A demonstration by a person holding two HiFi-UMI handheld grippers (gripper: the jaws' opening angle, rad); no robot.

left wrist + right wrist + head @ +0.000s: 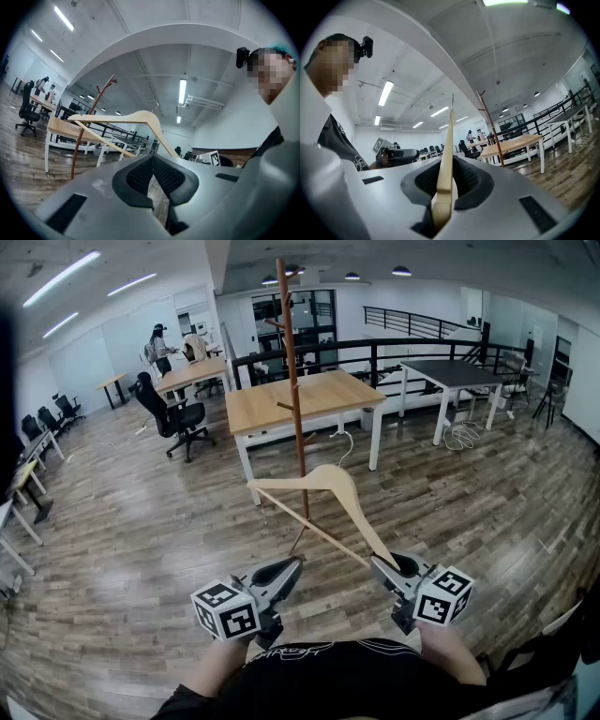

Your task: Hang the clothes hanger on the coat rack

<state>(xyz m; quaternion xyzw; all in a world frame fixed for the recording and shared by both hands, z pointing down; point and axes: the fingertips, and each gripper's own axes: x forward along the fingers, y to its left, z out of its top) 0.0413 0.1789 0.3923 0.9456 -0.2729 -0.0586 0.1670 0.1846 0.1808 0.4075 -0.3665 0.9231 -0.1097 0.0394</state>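
Note:
A pale wooden clothes hanger (323, 482) is held out level in front of me, its metal hook (345, 448) pointing away. My right gripper (382, 565) is shut on the end of the hanger's right arm. In the right gripper view that arm (446, 164) stands edge-on between the pads. My left gripper (291, 564) is to the left of it, shut with nothing in it and apart from the hanger (140, 116). The brown coat rack (293, 381), a thin pole with short pegs, stands on the floor just beyond the hanger.
A light wooden table (328, 395) stands right behind the rack and a dark table (459, 373) to its right. A black railing (394, 343) runs along the back. Office chairs (173, 413), more desks and two people (159, 348) are at the far left. Wood floor lies around me.

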